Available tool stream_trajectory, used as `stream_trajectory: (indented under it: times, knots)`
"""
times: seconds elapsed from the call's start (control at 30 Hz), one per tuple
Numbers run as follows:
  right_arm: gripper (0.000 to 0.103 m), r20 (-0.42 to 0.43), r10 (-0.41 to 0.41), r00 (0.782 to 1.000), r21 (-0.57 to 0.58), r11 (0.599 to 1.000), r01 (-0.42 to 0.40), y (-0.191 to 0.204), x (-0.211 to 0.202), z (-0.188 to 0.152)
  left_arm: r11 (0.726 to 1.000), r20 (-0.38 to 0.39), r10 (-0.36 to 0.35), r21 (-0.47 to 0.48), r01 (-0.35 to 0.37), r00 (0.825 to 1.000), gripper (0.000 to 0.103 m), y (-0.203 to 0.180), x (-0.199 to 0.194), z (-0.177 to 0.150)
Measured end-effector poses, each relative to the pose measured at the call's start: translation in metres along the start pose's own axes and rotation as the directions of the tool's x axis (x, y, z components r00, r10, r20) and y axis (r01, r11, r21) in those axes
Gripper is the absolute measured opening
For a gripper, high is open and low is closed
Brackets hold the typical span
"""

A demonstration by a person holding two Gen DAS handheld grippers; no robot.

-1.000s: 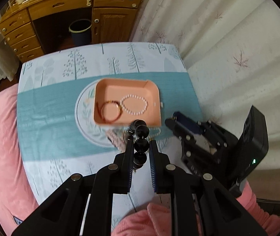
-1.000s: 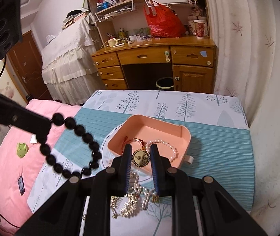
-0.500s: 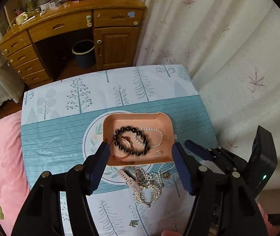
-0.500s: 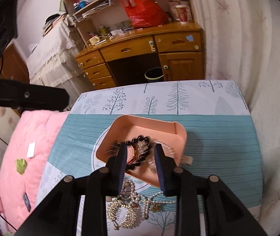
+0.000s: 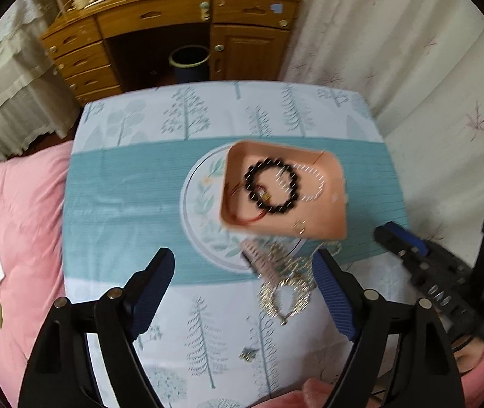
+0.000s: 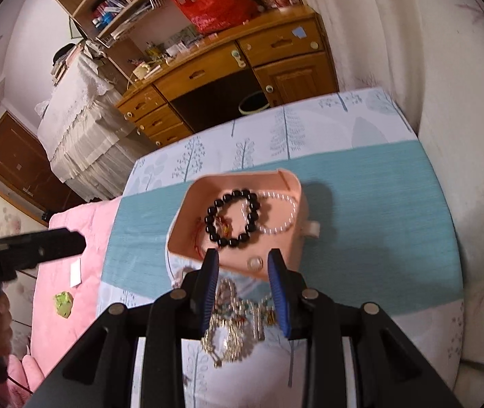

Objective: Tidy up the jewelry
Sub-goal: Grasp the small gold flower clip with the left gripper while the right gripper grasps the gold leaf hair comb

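A peach tray sits on the teal band of the tablecloth. In it lie a black bead bracelet, a pearl bracelet, a red cord bracelet and a small round pendant. A pile of pearl and gold jewelry lies on the cloth in front of the tray. My left gripper is wide open and empty, above the cloth. My right gripper is open and empty over the tray's near edge and the pile.
A small loose trinket lies on the cloth near me. A pink bed borders the table on the left. A wooden desk with a bin stands beyond; curtains hang on the right.
My left gripper opened and dropped the black bead bracelet into the tray, then drew back. My right gripper opened, the round pendant it held now lies in the tray.
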State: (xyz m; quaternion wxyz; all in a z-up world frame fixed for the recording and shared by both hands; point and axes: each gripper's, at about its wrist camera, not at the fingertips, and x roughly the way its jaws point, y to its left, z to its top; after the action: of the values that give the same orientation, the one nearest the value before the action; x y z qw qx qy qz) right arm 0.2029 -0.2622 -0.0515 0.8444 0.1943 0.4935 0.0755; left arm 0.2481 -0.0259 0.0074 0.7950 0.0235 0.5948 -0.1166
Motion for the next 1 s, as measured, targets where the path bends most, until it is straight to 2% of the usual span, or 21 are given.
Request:
stream_trajectory:
  times: [0.13,0.33,0.4,0.47,0.57,0.6,0.63,0.7,0.87,1.0]
  knots:
    - [0.030,-0.057,0.020,0.998,0.031,0.999,-0.019,-0.003,0.000,-0.010,0.999,-0.006,0.032,-0.028,-0.032,0.999,0.083,0.009,0.007,-0.036]
    - [0.031,-0.188,0.040,0.981,0.106,0.994,-0.020,-0.005,0.013,-0.026,0.998,-0.075,0.051,-0.038,-0.054,0.996,0.083,0.016,0.032,-0.093]
    - [0.040,-0.223,0.041,0.974,0.116,0.993,-0.015,-0.004,0.019,-0.031,0.998,-0.085,0.038,-0.044,-0.042,0.996,0.083,0.017,0.039,-0.111]
    - [0.045,-0.263,0.045,0.964,0.123,0.992,-0.013,-0.001,0.026,-0.036,0.998,-0.085,0.018,-0.062,-0.023,0.996,0.083,0.018,0.046,-0.124]
    - [0.048,-0.321,0.049,0.946,0.110,0.994,-0.015,0.006,0.038,-0.041,0.996,-0.060,-0.023,-0.085,0.018,0.998,0.083,0.018,0.055,-0.143]
    - [0.052,-0.338,0.044,0.940,0.102,0.995,-0.010,0.010,0.041,-0.042,0.996,-0.047,-0.027,-0.084,0.023,0.999,0.083,0.018,0.059,-0.150]
    - [0.056,-0.360,0.036,0.932,0.093,0.996,-0.003,0.014,0.046,-0.043,0.997,-0.039,-0.025,-0.080,0.022,0.999,0.083,0.016,0.061,-0.155]
    - [0.071,-0.401,-0.001,0.916,0.081,0.996,0.037,0.019,0.055,-0.045,0.997,-0.017,-0.023,-0.069,0.022,1.000,0.083,0.014,0.066,-0.165]
    - [0.073,-0.537,-0.087,0.839,0.094,0.982,0.162,0.025,0.085,-0.049,0.997,0.045,-0.050,-0.062,0.053,0.998,0.083,0.012,0.073,-0.182]
    - [0.073,-0.583,-0.144,0.800,0.078,0.970,0.232,0.032,0.107,-0.052,0.999,0.097,-0.045,-0.019,0.047,0.994,0.083,0.012,0.075,-0.196]
